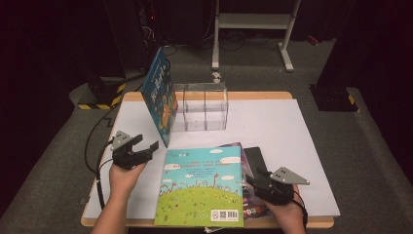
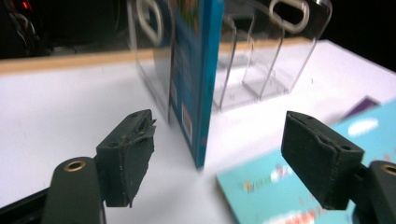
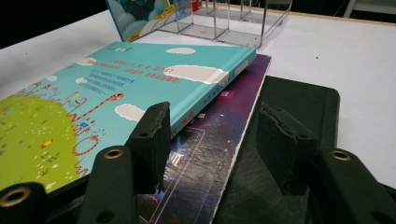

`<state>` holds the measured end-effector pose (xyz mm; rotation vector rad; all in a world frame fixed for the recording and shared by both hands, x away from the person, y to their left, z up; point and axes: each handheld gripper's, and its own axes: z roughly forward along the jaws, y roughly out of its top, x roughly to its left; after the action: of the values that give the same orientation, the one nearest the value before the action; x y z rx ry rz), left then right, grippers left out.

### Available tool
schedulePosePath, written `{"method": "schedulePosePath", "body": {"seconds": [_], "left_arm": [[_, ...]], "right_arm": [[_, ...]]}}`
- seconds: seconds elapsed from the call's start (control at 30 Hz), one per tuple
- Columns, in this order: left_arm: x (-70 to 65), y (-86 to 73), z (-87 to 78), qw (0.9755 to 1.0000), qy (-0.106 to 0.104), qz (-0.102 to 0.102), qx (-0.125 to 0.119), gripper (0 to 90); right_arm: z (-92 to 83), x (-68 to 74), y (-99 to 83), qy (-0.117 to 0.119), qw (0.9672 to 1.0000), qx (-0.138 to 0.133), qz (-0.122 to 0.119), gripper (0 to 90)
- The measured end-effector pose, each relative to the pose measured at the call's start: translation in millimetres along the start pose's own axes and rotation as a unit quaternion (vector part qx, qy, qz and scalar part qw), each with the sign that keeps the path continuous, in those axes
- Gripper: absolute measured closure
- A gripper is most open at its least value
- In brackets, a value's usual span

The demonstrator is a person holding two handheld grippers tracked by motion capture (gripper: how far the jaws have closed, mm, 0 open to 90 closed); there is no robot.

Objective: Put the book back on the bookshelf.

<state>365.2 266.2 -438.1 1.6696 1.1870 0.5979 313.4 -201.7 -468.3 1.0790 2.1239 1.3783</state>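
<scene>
Your blue book (image 1: 160,95) is a thin, glossy hardback with a cartoon cover. It stands on its lower edge near the far left of the white bench (image 1: 302,146), tilted and leaning against the left wall of the clear plastic rack (image 1: 200,106), a boxy holder with upright dividers and oval handle cut-outs.

Your left tool (image 1: 141,146) hovers just in front of that book, its worn black rubber pads (image 2: 128,161) spread wide. They touch nothing; in the left gripper view the book's spine edge lies beyond and between them.

At the near edge lies a flat stack: a turquoise book (image 1: 202,187) with green hill artwork and white clouds on top, a purple book (image 3: 210,154) with a scuffed, creased cover under it, and a matte black pad (image 3: 299,102) with rounded corners at the bottom.

Your right tool (image 1: 258,183) sits low over the stack's right side, about half open, pads (image 3: 152,140) straddling the purple book's right edge without pressing on it.
</scene>
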Motion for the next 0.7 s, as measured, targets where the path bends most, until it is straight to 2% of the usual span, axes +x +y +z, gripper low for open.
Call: {"method": "schedulePosePath", "body": {"seconds": [0.17, 0.27, 0.43, 0.57, 0.63, 0.67, 0.7], "left_arm": [[-6.4, -18.1, -5.7, 0.9992, -0.016, -0.003, 0.037, 24.5], [-14.7, -28.1, -9.1, 0.9973, -0.032, 0.002, 0.066, 23.9], [-28.6, -47.0, -9.1, 0.9915, -0.062, -0.013, 0.113, 20.5], [-41.5, -64.8, -2.8, 0.9851, -0.083, -0.023, 0.149, 17.3], [-46.0, -69.6, -0.1, 0.9829, -0.094, -0.024, 0.157, 16.2], [-46.0, -69.6, -0.1, 0.9829, -0.094, -0.024, 0.157, 15.6], [-48.9, -73.0, 1.5, 0.9811, -0.101, -0.026, 0.163, 15.5]], "right_arm": [[0.8, -0.5, -0.4, 0.001, 1.0, 0.004, 0.003, 44.8], [0.0, -0.3, -0.1, 0.0, 1.0, 0.005, 0.002, 44.8], [0.2, 1.1, 0.6, 0.004, 1.0, 0.008, 0.003, 43.9], [1.1, 2.5, 0.9, 0.008, 0.9999, 0.014, 0.002, 43.0], [1.4, 3.5, 1.2, 0.008, 0.9998, 0.016, 0.002, 42.4], [1.6, 4.0, 1.2, 0.009, 0.9998, 0.016, 0.001, 42.1], [1.7, 4.4, 1.3, 0.008, 0.9998, 0.017, 0.001, 42.0]]}}
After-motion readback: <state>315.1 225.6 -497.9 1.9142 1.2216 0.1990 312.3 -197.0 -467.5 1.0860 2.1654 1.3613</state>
